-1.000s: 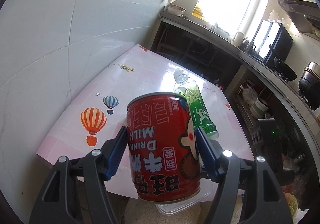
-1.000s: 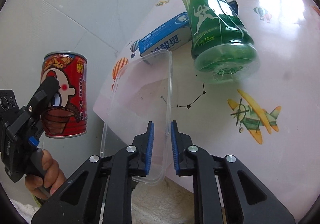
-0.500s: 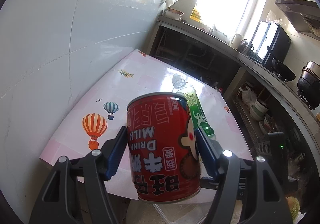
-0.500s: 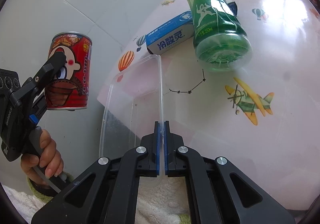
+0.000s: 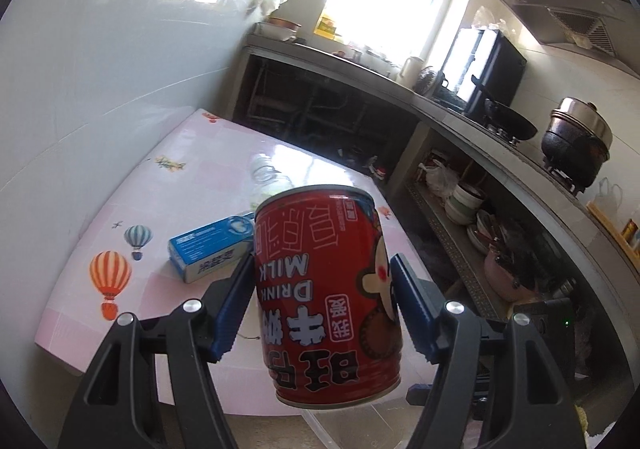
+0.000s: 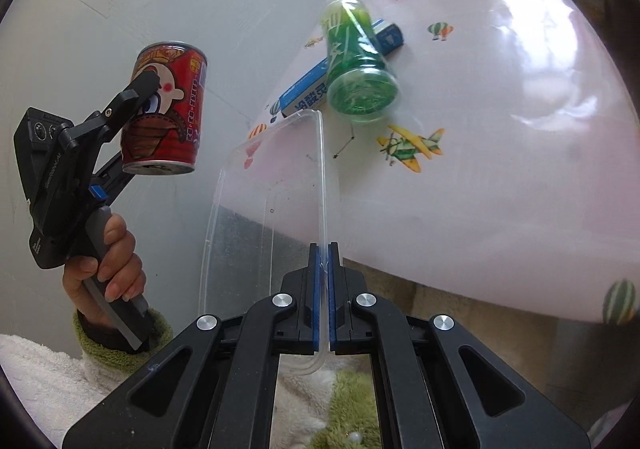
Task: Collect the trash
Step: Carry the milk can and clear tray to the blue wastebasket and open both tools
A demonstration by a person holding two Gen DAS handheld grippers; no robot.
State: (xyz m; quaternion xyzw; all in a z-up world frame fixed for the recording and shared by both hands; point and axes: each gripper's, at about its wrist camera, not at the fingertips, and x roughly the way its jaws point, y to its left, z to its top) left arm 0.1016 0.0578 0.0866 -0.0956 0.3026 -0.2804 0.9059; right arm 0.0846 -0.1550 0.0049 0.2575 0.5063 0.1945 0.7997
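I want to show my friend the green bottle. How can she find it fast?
Look at the pink table with balloon and airplane pictures. Near its wall-side edge a green bottle lies on its side, resting across a blue and white box. It is the only see-through green thing there; the red can is held up in the left gripper, off the table.
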